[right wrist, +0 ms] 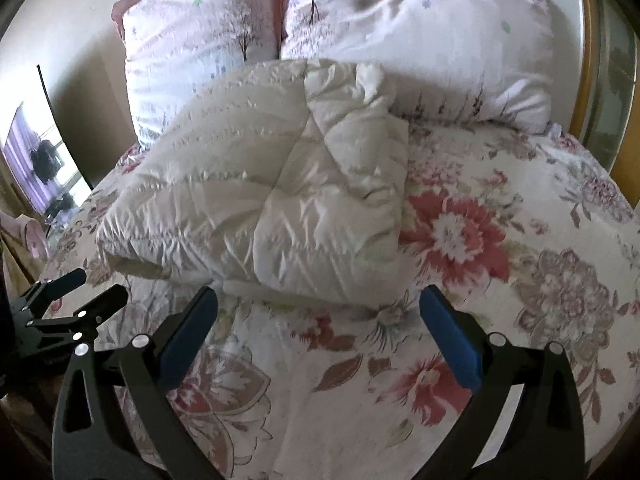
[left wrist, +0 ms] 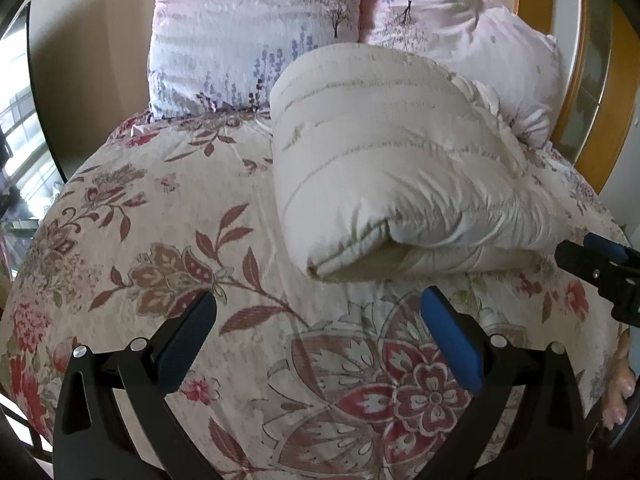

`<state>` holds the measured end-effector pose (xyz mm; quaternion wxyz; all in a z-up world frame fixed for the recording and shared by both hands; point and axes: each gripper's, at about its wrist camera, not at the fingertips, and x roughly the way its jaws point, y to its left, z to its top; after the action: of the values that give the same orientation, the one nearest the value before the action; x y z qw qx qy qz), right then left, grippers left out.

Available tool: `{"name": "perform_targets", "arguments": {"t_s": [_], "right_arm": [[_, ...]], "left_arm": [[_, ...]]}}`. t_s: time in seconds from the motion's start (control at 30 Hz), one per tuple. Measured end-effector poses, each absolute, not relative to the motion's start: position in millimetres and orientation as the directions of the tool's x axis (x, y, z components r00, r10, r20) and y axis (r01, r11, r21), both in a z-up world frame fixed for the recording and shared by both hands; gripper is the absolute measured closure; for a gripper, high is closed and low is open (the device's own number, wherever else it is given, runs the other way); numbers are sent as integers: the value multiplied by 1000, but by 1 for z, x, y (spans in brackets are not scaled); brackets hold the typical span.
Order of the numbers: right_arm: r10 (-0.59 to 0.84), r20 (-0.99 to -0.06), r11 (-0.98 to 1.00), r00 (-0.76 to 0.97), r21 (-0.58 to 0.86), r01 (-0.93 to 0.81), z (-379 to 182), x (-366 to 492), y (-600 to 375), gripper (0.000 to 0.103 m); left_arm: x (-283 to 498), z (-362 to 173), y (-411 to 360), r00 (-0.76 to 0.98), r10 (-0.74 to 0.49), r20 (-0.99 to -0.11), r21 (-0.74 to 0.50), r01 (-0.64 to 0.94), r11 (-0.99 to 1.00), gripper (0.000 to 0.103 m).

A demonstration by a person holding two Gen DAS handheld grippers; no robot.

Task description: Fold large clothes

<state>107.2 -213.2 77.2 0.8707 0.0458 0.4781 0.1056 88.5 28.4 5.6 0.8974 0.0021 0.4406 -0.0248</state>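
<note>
A cream quilted puffy garment [left wrist: 392, 160] lies folded into a thick bundle on the floral bedspread [left wrist: 160, 240], in front of the pillows. It also shows in the right wrist view [right wrist: 272, 184], with a folded flap on its right side. My left gripper [left wrist: 318, 308] is open and empty, just short of the bundle's near edge. My right gripper [right wrist: 318, 306] is open and empty, close to the bundle's near edge. The right gripper shows at the right edge of the left wrist view [left wrist: 600, 264]; the left gripper shows at the left of the right wrist view [right wrist: 76, 292].
Two pink floral pillows [left wrist: 256, 28] [right wrist: 420, 36] lean against the wall behind the bundle. A wooden headboard or frame [left wrist: 576, 80] stands at the right. A dark-framed mirror or window [right wrist: 44, 160] is at the left. The floral bedspread [right wrist: 500, 280] spreads around the bundle.
</note>
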Motion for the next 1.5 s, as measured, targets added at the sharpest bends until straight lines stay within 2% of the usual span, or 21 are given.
{"name": "perform_targets", "arguments": {"t_s": [0.63,1.5], "right_arm": [[182,-881,979,437,122,-162,56,104,-199,2],[175,-897,979,405,117,-164,46,105,-193,2]], "left_arm": [[93,-13,23,538,-17,-843,8,45,999,1],[95,-19,24,525,-14,-851,9,41,999,1]]}}
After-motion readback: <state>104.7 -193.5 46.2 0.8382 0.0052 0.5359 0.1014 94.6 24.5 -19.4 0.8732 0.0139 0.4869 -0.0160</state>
